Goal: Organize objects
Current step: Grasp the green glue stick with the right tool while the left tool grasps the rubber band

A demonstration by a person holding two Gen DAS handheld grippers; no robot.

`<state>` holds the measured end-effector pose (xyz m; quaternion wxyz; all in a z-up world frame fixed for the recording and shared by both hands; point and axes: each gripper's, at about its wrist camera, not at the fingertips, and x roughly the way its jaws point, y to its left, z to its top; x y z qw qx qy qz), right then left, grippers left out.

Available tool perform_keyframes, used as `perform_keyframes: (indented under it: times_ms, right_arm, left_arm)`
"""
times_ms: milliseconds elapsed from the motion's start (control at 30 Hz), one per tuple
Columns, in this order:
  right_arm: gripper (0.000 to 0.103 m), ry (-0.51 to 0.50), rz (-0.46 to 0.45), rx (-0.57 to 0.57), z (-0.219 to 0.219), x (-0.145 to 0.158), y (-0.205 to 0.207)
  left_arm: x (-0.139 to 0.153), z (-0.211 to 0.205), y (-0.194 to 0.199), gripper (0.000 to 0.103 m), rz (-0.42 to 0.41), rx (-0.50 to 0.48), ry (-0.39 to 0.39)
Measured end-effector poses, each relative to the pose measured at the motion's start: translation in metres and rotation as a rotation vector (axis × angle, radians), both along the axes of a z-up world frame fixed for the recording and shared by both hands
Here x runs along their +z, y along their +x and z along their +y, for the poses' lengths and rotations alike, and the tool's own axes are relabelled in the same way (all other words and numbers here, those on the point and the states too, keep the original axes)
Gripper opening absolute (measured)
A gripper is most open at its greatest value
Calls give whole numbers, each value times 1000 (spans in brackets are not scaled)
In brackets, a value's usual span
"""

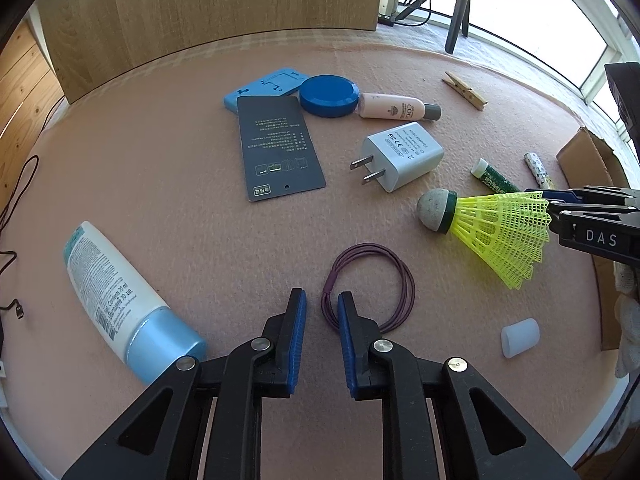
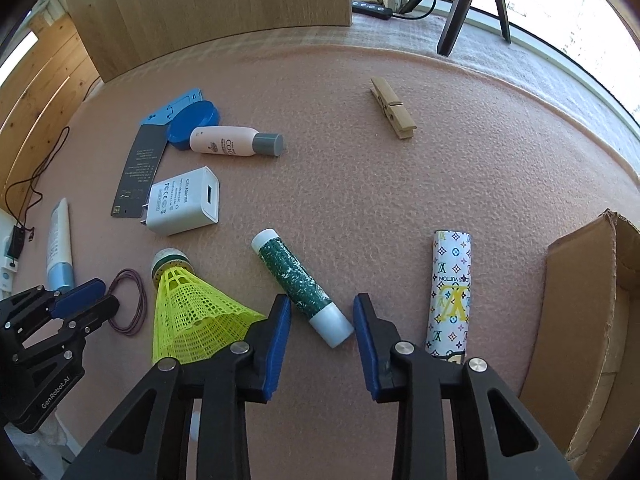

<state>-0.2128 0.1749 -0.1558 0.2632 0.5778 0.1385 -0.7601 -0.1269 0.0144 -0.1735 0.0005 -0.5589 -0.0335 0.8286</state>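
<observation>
Nubbly pink felt mat (image 1: 168,184), thin purple cord loop (image 1: 370,286), yellow mesh shuttlecock (image 1: 496,232).

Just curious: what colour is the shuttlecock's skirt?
Bright yellow mesh on the shuttlecock, clearest in the left wrist view.

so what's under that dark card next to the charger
The dark card lies over one corner of the light blue tray; the rest of it rests on the pink mat. Anything else beneath it is covered.

free: mat ctr-right (image 2: 460,160) | blocked: cardboard box (image 2: 576,320) far right
</observation>
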Motion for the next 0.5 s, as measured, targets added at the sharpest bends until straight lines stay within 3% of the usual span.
perform_keyframes:
  times_ms: [167, 500]
  right_arm:
    - [16, -6, 5, -8, 5, 0, 6]
    - [14, -71, -26, -52, 25, 0, 24]
  left_arm:
    - [0, -4, 3, 5, 2, 17, 21]
    - [3, -9, 19, 4, -3, 50, 98]
